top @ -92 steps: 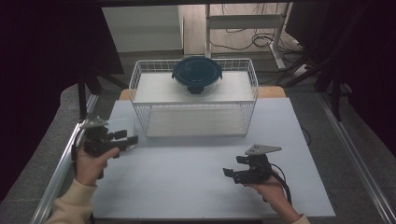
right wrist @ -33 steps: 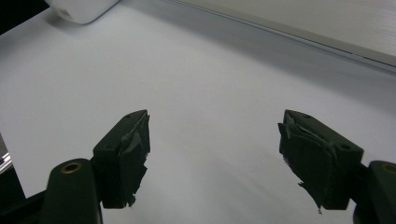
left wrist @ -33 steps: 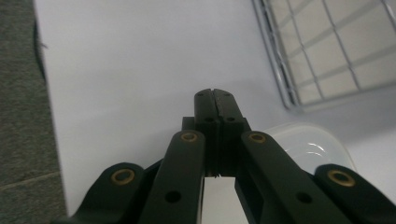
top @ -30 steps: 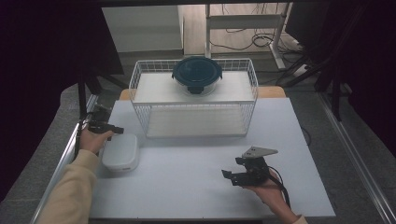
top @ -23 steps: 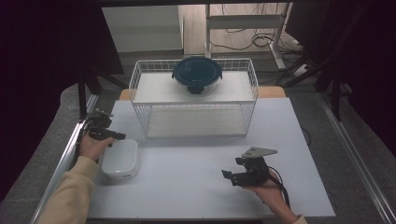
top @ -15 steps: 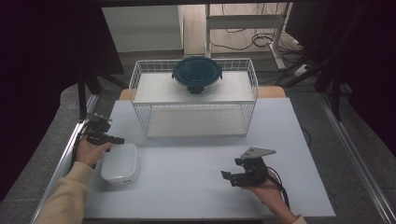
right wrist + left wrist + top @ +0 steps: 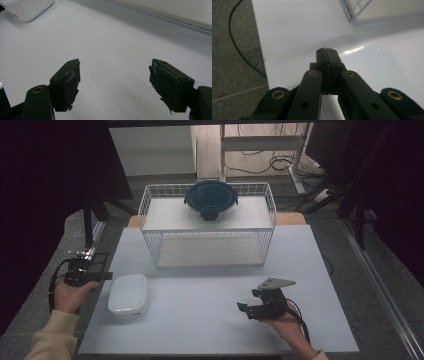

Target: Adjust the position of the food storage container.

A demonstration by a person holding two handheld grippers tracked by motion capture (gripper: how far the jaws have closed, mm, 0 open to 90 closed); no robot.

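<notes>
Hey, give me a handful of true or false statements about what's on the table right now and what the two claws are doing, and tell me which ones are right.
1. The left claw is shut with nothing between its jaws. True.
2. The white box sits inside the wire basket. False: it lies on the table, in front of the wire basket.
3. A round container with a dark lid rests on the basket's top shelf. True.
4. The right claw grips the white box. False: its jaws stand open over bare table.
5. The left claw is beside the white box. True.
</notes>
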